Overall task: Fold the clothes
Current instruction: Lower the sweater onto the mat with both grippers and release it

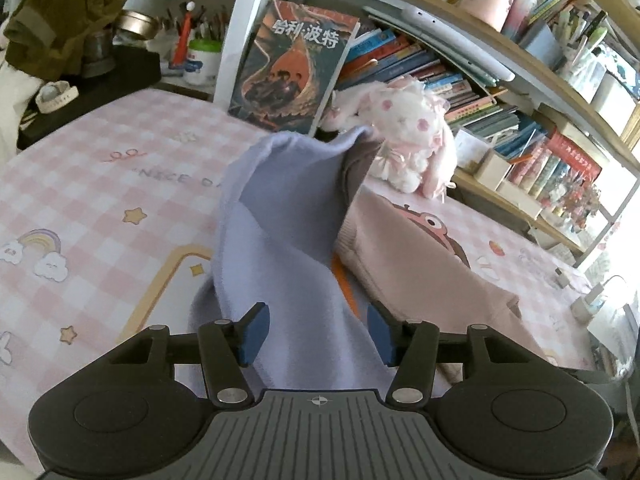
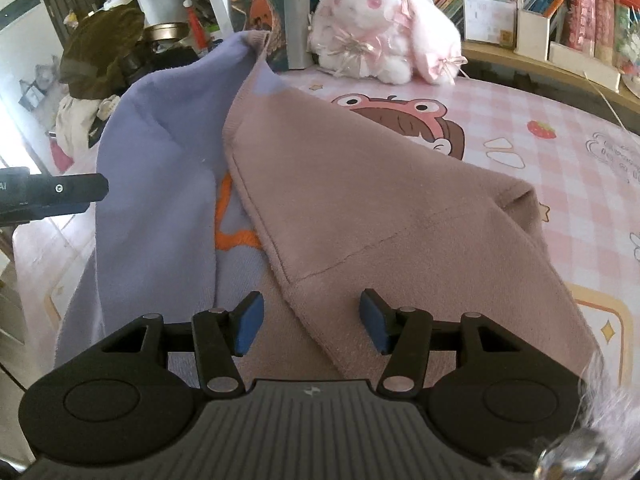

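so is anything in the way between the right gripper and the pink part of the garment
Nothing visible. The right gripper is open, with the pink fabric running straight between its blue pads. The lavender part lies off to its left; the plush toy sits well beyond the cloth.

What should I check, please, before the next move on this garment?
1. Left tool around the lilac cloth: jaws stand apart with fabric between them, no pinch; not ok.
2. Right tool on the pink part: jaws apart over its edge, no pinch; not ok.
3. Garment flat: the lilac side stands up in a peak; not ok.
4. Plush toy away from the garment: it sits behind it; touching or not, cannot tell.
5. Book off the folding area: it leans at the back against the shelf; ok.
6. Bare mat beside the garment to fold on: ok.
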The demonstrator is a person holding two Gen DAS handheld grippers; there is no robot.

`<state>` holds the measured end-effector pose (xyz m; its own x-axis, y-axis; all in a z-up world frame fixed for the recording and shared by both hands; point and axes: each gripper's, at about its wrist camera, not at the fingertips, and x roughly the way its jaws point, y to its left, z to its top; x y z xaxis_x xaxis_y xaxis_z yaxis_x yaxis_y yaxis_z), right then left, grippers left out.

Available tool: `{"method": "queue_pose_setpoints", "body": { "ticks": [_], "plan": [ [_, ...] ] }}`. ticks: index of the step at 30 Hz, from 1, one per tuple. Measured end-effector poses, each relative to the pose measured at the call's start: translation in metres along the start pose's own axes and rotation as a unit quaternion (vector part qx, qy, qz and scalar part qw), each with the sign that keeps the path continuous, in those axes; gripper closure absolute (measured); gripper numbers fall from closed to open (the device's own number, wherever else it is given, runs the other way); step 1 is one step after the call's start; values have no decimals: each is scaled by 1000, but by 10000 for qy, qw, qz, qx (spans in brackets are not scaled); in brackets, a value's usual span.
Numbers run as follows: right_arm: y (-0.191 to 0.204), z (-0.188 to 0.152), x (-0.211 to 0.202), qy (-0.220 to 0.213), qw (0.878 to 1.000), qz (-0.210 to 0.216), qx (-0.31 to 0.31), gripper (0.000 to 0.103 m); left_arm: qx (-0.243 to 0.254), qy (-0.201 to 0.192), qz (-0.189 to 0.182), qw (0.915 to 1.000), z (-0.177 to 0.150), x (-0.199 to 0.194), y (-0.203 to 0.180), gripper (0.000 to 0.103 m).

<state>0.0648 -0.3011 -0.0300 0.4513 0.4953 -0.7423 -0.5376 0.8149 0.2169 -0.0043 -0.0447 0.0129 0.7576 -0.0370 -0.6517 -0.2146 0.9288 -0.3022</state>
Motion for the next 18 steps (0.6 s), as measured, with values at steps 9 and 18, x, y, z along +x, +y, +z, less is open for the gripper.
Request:
{"method": "queue_pose_setpoints", "body": {
  "ticks": [9, 18],
  "plan": [
    [8, -4, -1, 2, 9996, -263, 31, 51, 449, 405, 534, 9967, -4, 19, 3, 50],
    [17, -6, -1, 13, 9984, -549, 115, 51, -11, 471, 768, 9959, -3, 23, 37, 50]
  ]
}}
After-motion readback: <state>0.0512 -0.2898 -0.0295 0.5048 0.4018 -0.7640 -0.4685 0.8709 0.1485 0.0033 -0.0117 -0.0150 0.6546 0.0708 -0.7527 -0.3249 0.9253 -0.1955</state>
